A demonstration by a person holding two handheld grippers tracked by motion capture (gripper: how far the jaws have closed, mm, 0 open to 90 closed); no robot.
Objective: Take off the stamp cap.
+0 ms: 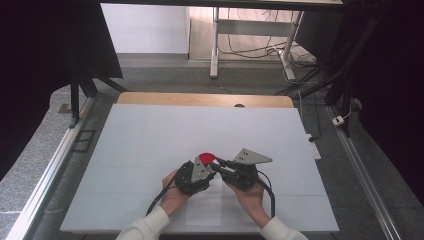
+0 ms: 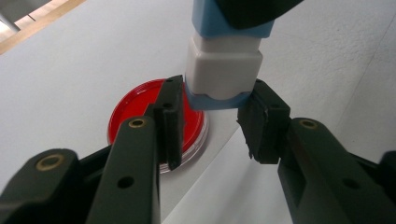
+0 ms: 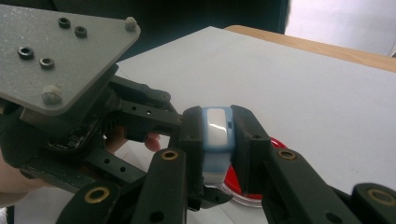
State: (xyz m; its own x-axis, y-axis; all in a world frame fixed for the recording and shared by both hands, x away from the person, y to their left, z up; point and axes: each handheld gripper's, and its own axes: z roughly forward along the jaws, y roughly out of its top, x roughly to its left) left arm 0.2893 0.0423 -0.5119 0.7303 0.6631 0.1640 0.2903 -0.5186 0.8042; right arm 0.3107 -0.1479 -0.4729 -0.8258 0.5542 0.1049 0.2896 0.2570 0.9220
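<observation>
blue-white block [image 3: 217, 140] held upright, lower end above red dish [image 2: 140, 105].

High view: even, soft overhead light on the white table [image 1: 150, 150], dark curtained sides, faint shadows, low resolution. Left gripper view: near jaws soft, slight glare on the red dish [image 2: 135, 100]. Right gripper view: foreground blurred, highlight on the blue-white block [image 3: 217, 128], bright far background.

Low in the frame's centre, both hands meet: the left claw [image 1: 209, 167] is closed, the right claw [image 1: 220, 164] clamped shut, tips touching.
</observation>
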